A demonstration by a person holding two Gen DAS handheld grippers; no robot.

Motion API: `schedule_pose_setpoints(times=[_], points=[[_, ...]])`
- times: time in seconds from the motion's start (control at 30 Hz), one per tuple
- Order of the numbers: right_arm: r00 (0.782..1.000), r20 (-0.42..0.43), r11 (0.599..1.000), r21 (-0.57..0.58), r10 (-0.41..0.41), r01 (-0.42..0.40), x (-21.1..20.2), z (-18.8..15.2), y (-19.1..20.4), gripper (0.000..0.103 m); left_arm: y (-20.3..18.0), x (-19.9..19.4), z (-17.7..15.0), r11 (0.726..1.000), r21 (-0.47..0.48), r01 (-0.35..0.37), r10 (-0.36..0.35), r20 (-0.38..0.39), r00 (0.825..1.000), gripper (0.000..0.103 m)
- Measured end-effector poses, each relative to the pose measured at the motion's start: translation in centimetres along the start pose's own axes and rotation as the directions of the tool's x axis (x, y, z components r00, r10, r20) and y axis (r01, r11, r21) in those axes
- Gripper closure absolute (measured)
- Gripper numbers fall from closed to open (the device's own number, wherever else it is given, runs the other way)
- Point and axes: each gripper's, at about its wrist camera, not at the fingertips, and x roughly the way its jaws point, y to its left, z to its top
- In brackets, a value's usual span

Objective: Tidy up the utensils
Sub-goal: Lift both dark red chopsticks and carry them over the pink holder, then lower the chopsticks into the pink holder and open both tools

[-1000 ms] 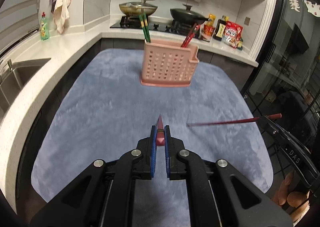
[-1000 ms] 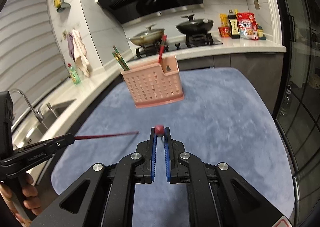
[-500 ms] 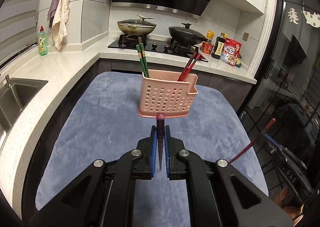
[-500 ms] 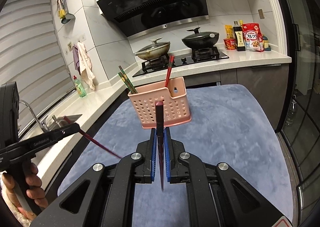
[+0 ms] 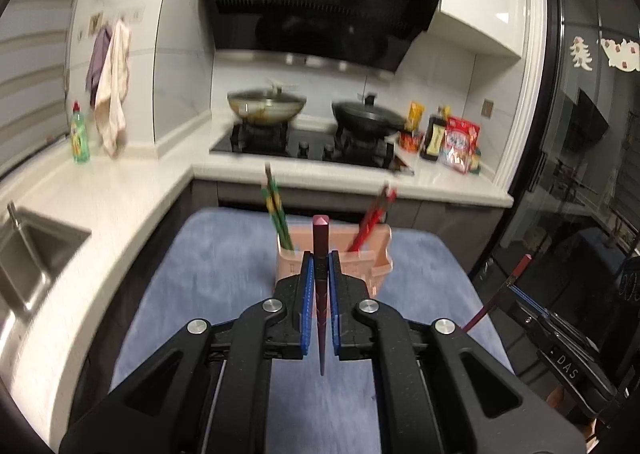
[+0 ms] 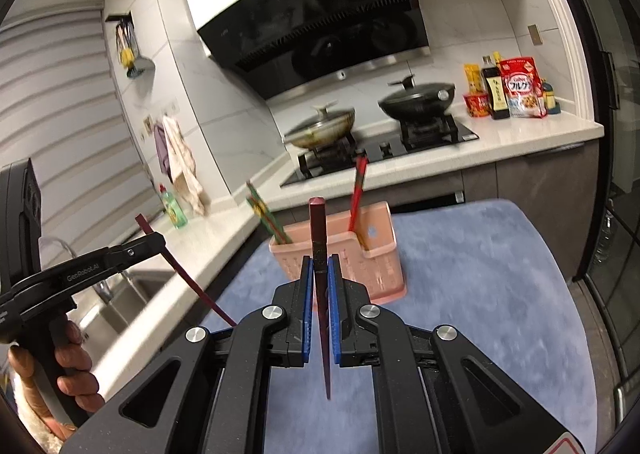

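Observation:
A pink perforated utensil basket (image 5: 376, 258) (image 6: 360, 254) stands on a blue-grey mat. Green chopsticks (image 5: 276, 214) (image 6: 266, 216) lean in its left part, red chopsticks (image 5: 372, 218) (image 6: 358, 190) in its right part. My left gripper (image 5: 320, 266) is shut on a dark red chopstick (image 5: 320, 238), held upright, thick end up, in front of the basket. My right gripper (image 6: 320, 270) is shut on another dark red chopstick (image 6: 318, 230), also upright, near the basket. The left gripper shows in the right wrist view (image 6: 156, 242); the right gripper shows in the left wrist view (image 5: 510, 286).
The blue-grey mat (image 5: 208, 278) (image 6: 480, 262) covers the table. A white counter with a sink (image 5: 24, 250) runs along the left. A hob with two pans (image 5: 308, 114) and bottles and packets (image 6: 508, 88) stand behind. A glass door (image 5: 592, 158) is at the right.
Both grippers have lifted and tipped up, turning their chopsticks from flat to upright. Both have moved closer to the basket.

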Motion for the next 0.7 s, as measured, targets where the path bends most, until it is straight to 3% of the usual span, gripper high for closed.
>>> schedule_pose_setpoints(times=[0.27,0.43,0.7], points=[[0.991,0.126,0.999,0.020,0.038,-0.041,3.8,7.9,0.0,0.096,-0.7,2.0,6.9,1.000,-0.003,-0.017,0.017,0.143,0.990,0.096],[0.986,0.159,0.998,0.046,0.045,-0.053,7.2,11.0,-0.5,0.096,-1.3,4.0,9.7,0.999,0.010,-0.040,0.037,0.196,0.980,0.096],[0.989,0.142,0.998,0.055,0.025,-0.033,12.5,12.0,-1.1,0.096,-0.8,8.3,10.9,0.999,0.002,-0.051,0.049,0.179,0.983,0.096]])
